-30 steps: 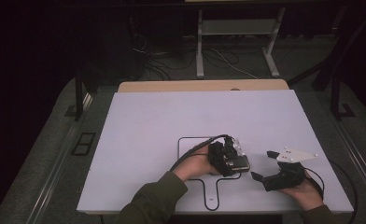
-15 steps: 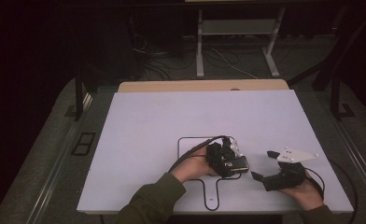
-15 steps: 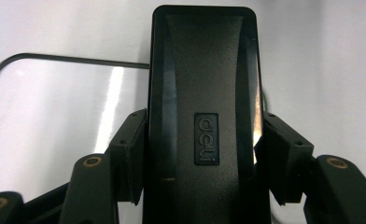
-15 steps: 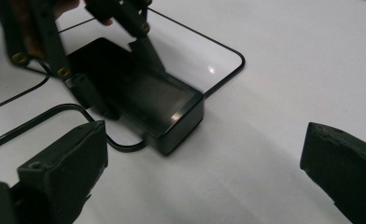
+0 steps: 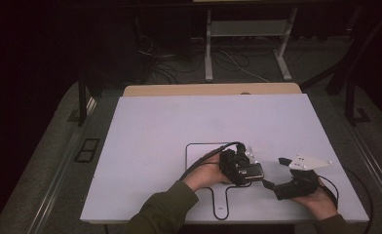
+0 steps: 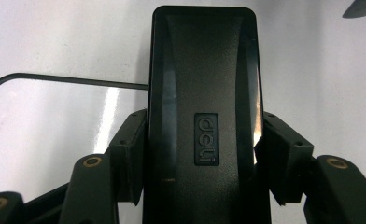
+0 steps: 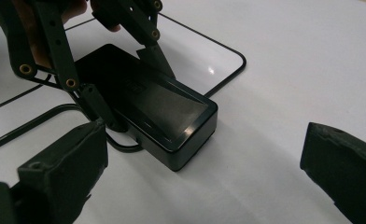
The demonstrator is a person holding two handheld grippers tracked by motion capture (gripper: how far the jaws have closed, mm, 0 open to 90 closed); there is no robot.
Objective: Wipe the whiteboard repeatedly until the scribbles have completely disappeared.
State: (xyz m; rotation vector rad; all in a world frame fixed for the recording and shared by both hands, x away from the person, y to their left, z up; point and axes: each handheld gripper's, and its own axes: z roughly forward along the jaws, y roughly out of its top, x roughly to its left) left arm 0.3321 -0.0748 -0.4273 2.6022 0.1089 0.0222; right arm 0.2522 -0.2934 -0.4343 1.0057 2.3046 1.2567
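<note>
L gripper (image 5: 250, 171) jaws clamp black box (image 6: 203, 116) on tabletop (image 5: 155, 136); R gripper (image 7: 209, 172) jaws open just right, likely grabs next.

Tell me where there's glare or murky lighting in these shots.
High view: dim room, dark floor, white table bright. Left gripper view: glossy streaks on the black box and a sheen on the table. Right gripper view: a small glint beyond the box, near fingers soft.
</note>
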